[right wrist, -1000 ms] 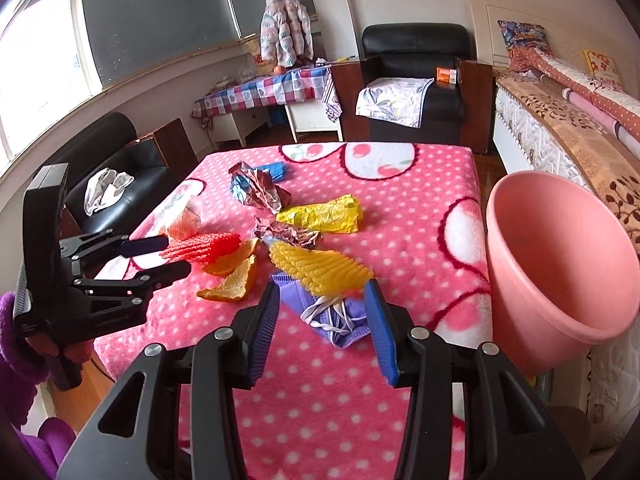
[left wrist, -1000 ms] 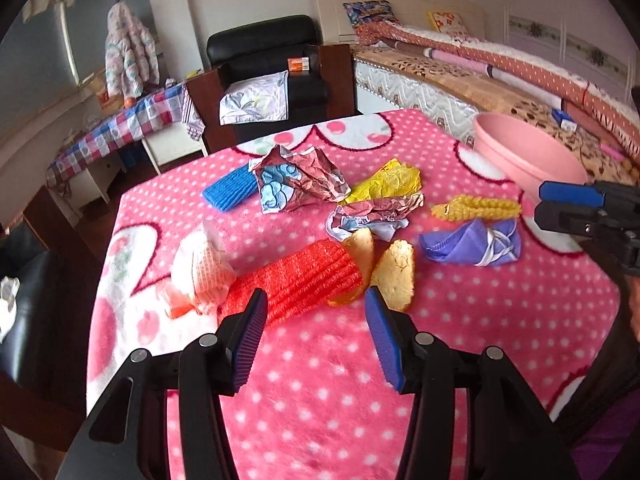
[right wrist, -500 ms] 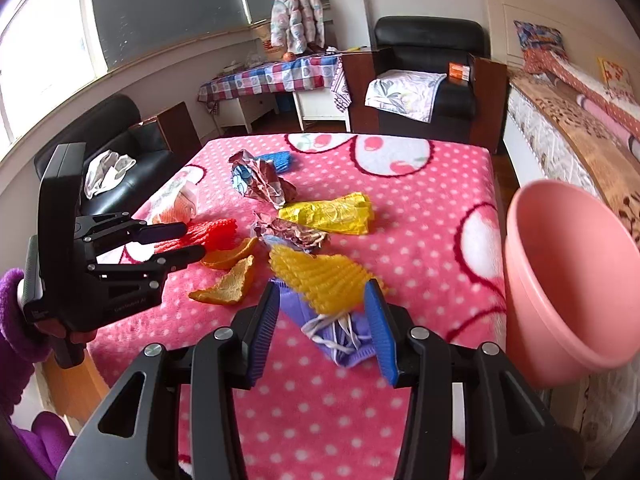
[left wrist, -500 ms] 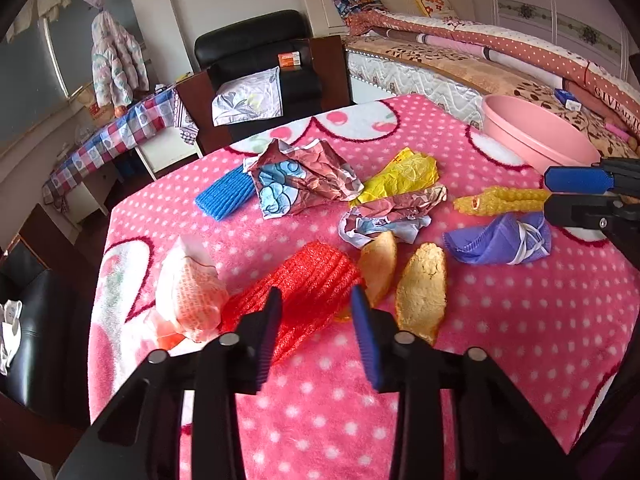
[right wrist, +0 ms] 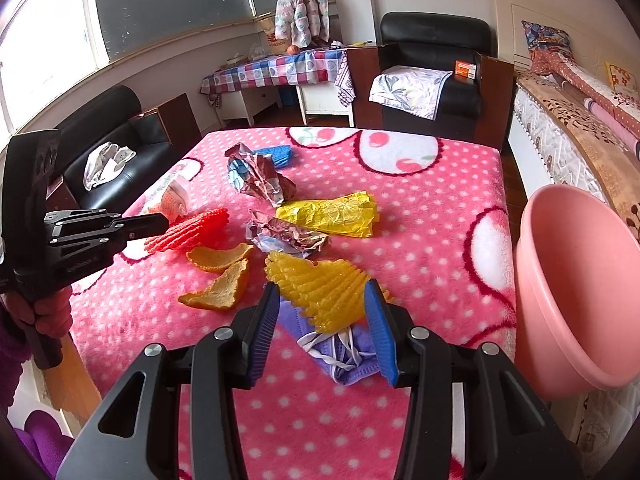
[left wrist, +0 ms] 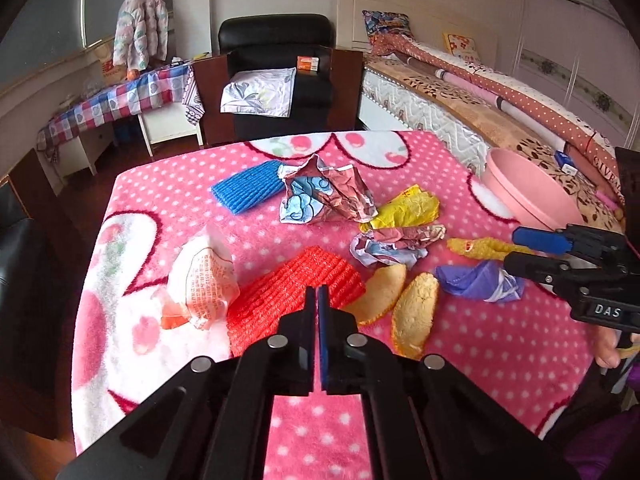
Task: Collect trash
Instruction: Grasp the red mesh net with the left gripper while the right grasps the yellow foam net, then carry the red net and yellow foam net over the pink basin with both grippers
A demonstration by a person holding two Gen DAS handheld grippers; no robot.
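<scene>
Trash lies on a pink dotted blanket (left wrist: pixel 500 360). My left gripper (left wrist: pixel 317 300) is shut on the near edge of a red foam net (left wrist: pixel 288 292), also seen in the right wrist view (right wrist: pixel 188 230). My right gripper (right wrist: pixel 320 300) is open around a yellow foam net (right wrist: pixel 320 284) and a purple mask (right wrist: pixel 344 356). Two orange peels (left wrist: pixel 400 300), crumpled wrappers (left wrist: pixel 326 196), a yellow bag (right wrist: pixel 332 214), a blue foam net (left wrist: pixel 246 190) and a white wrapper (left wrist: pixel 202 276) lie about.
A pink basin (right wrist: pixel 576 292) stands off the table's right edge, next to a bed (left wrist: pixel 480 92). A black armchair (left wrist: pixel 276 76) stands beyond the far edge. A black sofa (right wrist: pixel 108 148) is on the left.
My left gripper moved forward and closed from open onto the red foam net. My right gripper came lower over the yellow net and mask, still open.
</scene>
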